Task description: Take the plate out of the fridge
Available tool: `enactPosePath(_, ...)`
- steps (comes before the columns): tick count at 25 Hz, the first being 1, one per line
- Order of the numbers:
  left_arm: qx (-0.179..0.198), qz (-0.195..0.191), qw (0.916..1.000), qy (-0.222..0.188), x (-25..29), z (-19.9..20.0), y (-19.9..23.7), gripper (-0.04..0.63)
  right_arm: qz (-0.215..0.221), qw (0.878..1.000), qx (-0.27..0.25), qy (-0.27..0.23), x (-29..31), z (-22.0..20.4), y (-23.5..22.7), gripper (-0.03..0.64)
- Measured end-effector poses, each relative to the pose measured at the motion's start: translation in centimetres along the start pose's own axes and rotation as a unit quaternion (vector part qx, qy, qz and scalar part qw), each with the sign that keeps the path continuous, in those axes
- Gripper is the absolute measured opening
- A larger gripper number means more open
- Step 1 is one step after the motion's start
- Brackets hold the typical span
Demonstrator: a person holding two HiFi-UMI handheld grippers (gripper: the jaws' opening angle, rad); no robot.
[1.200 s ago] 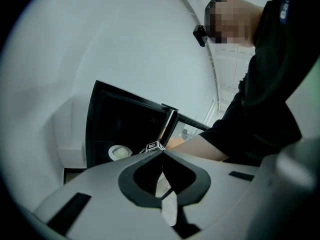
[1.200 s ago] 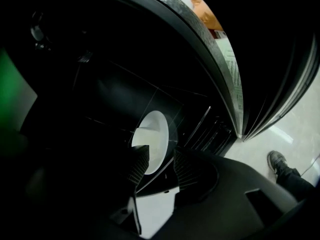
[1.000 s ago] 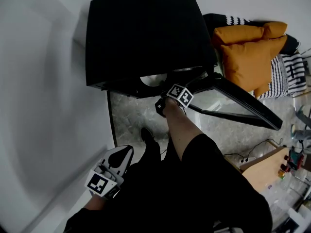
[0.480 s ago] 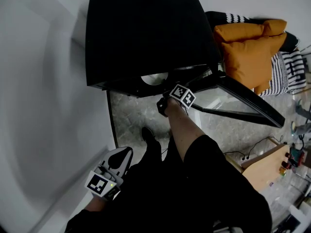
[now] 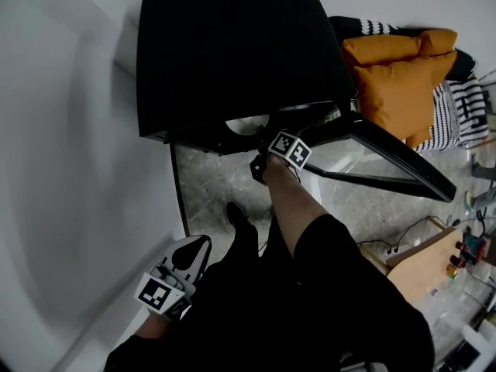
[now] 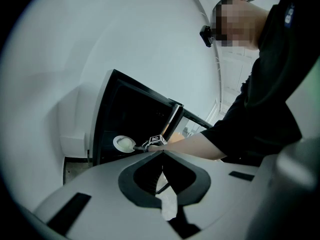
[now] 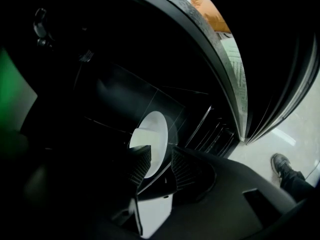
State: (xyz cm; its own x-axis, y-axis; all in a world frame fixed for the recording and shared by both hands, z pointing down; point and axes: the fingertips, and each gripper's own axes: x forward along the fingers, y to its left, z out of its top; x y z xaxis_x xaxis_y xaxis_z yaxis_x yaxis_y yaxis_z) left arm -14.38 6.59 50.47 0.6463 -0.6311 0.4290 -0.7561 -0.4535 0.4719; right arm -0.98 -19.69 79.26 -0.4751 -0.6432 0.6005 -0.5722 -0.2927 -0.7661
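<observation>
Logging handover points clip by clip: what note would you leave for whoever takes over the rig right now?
Left gripper: shut, empty, held low, away from the fridge.
Right gripper: reached inside the fridge, jaws just closing around the plate rim. A gap shows at one pad, so no firm grip yet.
Plate: inside the fridge. Door: open.
Done: door open, reach made.
Left: clamp the rim, draw the plate out.

A plate (image 7: 150, 134) is seen between closing jaws.
Inside the dark fridge (image 7: 125, 84), its rim is flanked, not yet pinched, by the right gripper's (image 7: 161, 154) ribbed pads (image 7: 141, 165).
</observation>
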Motion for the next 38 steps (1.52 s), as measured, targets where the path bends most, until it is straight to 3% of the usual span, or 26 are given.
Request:
enactPosePath(15, -0.014, -0.004, 0.9999, 0.009, 0.1, -0.7, 0.5, 0.006, 0.042, 0.999, 0.01, 0.001, 0.7, -0.2, 0.6, 0.108)
enactPosePath(19, -0.02, -0.001, 0.9997, 0.012, 0.2, -0.9, 0.7, 0.006, 0.014, 1.0, -0.003, 0.016, 1.0, -0.3, 0.0, 0.044)
enactPosePath(23, -0.026, 0.004, 0.9996, 0.012, 0.3, -1.2, 1.0, 0.006, -0.014, 0.999, -0.027, 0.036, 1.7, -0.3, 0.4, 0.044)
enactPosePath(32, -0.029, 0.006, 0.9995, 0.011, 0.3, -1.1, 1.2, 0.006, 0.023, 0.999, 0.043, -0.012, 0.6, -1.2, 0.2, 0.025)
enactPosePath(38, -0.029, -0.002, 0.9995, 0.012, 0.5, -1.1, 1.1, 0.006, 0.033, 0.997, 0.067, -0.017, -1.0, -2.4, -0.9, 0.025)
